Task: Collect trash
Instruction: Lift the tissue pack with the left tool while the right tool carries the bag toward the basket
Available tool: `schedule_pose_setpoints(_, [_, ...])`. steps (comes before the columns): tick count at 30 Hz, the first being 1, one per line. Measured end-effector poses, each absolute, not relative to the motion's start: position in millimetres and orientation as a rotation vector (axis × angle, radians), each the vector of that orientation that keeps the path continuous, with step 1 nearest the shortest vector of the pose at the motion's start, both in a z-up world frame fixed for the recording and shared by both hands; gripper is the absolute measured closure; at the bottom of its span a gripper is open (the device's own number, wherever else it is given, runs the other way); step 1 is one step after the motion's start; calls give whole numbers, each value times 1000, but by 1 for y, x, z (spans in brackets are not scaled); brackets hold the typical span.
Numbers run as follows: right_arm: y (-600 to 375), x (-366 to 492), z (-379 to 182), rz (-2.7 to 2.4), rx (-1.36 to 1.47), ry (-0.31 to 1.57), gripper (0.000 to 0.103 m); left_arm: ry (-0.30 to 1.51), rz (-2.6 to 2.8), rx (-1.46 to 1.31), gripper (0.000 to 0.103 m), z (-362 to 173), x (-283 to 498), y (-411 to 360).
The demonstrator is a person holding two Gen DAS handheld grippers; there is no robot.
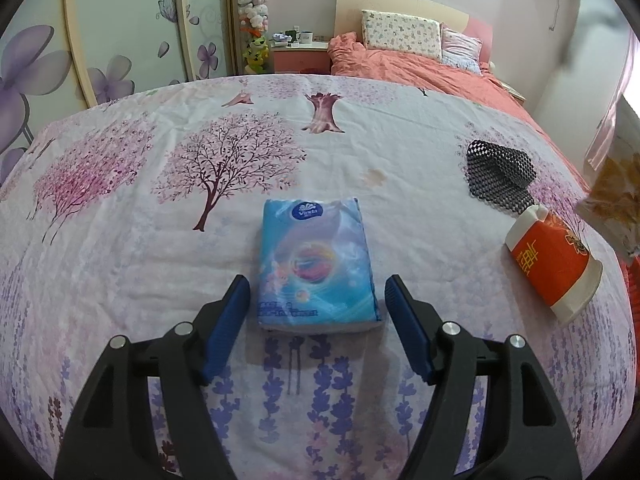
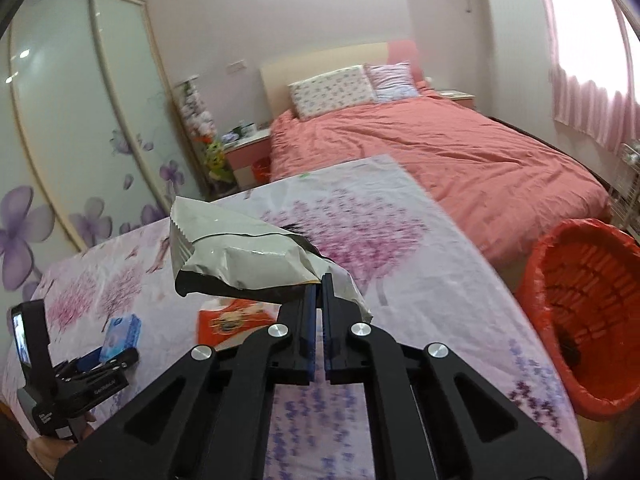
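My left gripper [image 1: 316,284] is open low over the table, its blue pads on either side of a blue tissue pack [image 1: 316,264] without touching it. My right gripper [image 2: 319,280] is shut on a silver snack wrapper [image 2: 244,256] and holds it in the air above the table. The wrapper also shows at the right edge of the left wrist view [image 1: 612,196]. A red-lined trash basket [image 2: 584,320] stands on the floor to the right of the table. The left gripper [image 2: 86,364] and the tissue pack [image 2: 120,336] show at lower left in the right wrist view.
An orange and white tissue box [image 1: 554,260] lies on its side at the table's right; it also shows under the wrapper [image 2: 232,318]. A black mesh mat [image 1: 500,174] lies behind it. The table has a floral cloth [image 1: 160,240]. A pink bed [image 2: 440,152] lies beyond.
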State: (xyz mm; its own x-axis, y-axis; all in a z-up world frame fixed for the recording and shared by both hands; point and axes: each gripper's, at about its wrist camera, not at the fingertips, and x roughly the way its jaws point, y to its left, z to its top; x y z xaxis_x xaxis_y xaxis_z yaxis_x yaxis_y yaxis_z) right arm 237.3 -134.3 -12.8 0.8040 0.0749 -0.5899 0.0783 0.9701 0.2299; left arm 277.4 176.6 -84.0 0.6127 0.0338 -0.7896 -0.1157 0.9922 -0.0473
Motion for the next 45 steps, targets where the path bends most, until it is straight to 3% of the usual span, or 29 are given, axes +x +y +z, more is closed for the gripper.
schedule_pose_setpoints(8, [-145,238,-28,-33,252,675,100,901,93,-120,39,-82,283,181])
schedule_pose_setpoints(12, [-148,239,-32,-31,257,683,100,897,106,-122,50,-82,288,182])
schedule_pose_setpoints(15, [-149,237,-32,-31,263,686,100,897,112,-113,52,-82,289,180])
schedule_pose_setpoints(31, [-164,212,-16,-38,294,650,100,846,53,-118,53,-56,266,160])
schedule_pose_setpoints(45, [-201,172,8,-94,333,571,100,758,-116,-44,53,2,223,83])
